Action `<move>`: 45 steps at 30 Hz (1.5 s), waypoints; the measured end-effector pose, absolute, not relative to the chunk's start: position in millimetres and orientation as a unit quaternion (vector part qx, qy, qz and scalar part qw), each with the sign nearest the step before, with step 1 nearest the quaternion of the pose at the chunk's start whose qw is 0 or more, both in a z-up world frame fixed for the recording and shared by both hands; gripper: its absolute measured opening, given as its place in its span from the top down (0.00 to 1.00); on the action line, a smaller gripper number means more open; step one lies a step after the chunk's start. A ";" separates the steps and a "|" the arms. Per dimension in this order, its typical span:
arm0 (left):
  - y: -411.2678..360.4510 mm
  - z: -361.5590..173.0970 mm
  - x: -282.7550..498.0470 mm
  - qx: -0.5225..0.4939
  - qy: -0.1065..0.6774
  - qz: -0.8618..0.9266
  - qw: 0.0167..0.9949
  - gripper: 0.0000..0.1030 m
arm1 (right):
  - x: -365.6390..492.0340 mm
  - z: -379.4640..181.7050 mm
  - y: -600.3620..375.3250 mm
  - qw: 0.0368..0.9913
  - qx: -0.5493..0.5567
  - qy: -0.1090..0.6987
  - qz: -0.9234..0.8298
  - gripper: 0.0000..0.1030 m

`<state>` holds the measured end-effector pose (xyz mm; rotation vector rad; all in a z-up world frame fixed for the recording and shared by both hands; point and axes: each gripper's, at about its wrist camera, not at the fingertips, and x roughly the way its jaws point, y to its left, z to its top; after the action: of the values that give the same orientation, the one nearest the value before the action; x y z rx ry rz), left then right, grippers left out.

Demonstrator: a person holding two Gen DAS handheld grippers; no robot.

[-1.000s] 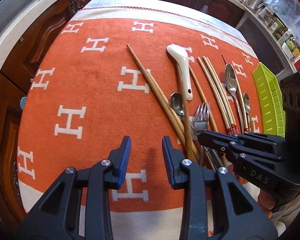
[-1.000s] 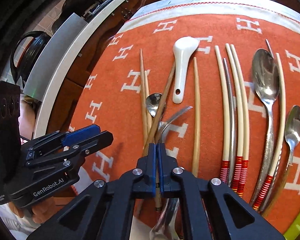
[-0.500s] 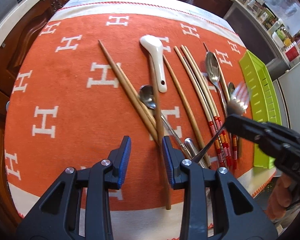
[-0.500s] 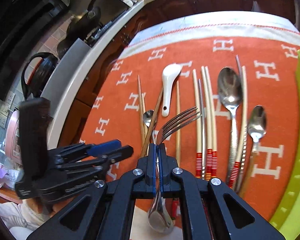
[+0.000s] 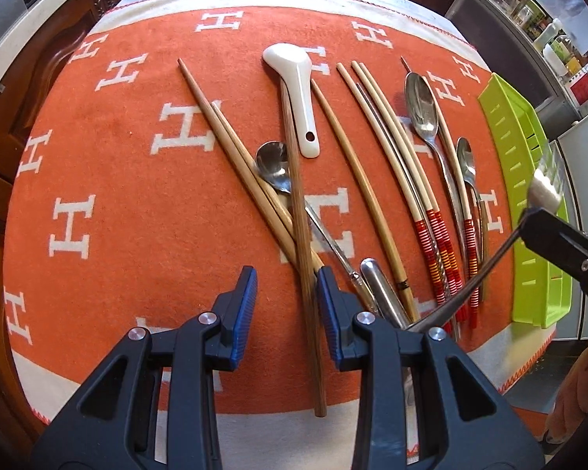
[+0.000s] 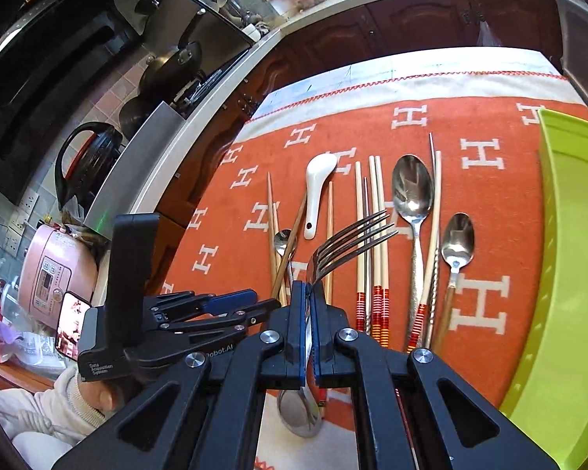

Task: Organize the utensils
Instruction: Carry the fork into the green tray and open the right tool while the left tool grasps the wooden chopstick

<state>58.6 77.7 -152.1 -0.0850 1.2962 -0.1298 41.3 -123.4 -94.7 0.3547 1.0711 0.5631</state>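
My right gripper [image 6: 308,305] is shut on a metal fork [image 6: 349,241], held above the orange cloth with tines pointing forward; the fork [image 5: 545,188] also shows at the right of the left wrist view. My left gripper [image 5: 286,297] is open and empty, low over the cloth, with a dark wooden chopstick [image 5: 300,211] lying between its fingers. On the cloth lie a white ceramic spoon [image 5: 294,94], brown chopsticks [image 5: 231,145], pale chopsticks with red bands [image 5: 396,156], a large metal spoon [image 5: 423,109], and small spoons [image 5: 465,164] [image 5: 274,164].
A lime green slotted tray [image 5: 525,196] stands along the cloth's right edge; it also shows in the right wrist view [image 6: 568,274]. Wooden cabinets and a counter with pans, a kettle and a pink cooker [image 6: 51,270] surround the table.
My right gripper has lifted the fork off the pile and carried it up and right toward the green tray. My left gripper has shifted right, over the dark chopstick.
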 end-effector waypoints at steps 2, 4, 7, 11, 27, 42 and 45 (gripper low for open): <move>77.9 -152.1 58.0 -0.048 0.604 -0.068 0.793 0.82 | 39.8 -93.9 -124.2 0.809 0.169 0.498 0.262 0.98; 78.5 -151.5 56.1 -0.054 0.603 -0.073 0.792 0.89 | 37.0 -91.9 -127.5 0.811 0.173 0.495 0.260 0.98; 77.7 -150.2 54.1 -0.063 0.604 -0.080 0.791 0.94 | 34.1 -89.7 -133.3 0.813 0.180 0.490 0.257 0.98; 79.2 -148.0 50.1 -0.072 0.604 -0.079 0.790 0.95 | 27.8 -84.1 -143.0 0.818 0.187 0.480 0.255 0.98; 70.4 -84.1 28.0 -0.081 0.549 -0.112 0.824 0.96 | -5.5 -46.7 -217.4 0.850 0.215 0.435 0.205 0.98; 62.2 -112.8 32.1 -0.049 0.585 -0.096 0.804 0.96 | -17.4 -11.1 -320.0 0.881 0.132 0.451 0.063 0.98; 62.8 -118.5 34.6 -0.053 0.592 -0.095 0.799 0.96 | -10.0 -24.0 -309.4 0.870 0.100 0.479 0.065 0.98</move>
<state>34.6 62.8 -118.5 -0.1128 1.2699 -0.2032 -10.0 -309.4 -24.0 0.2085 1.0016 0.1368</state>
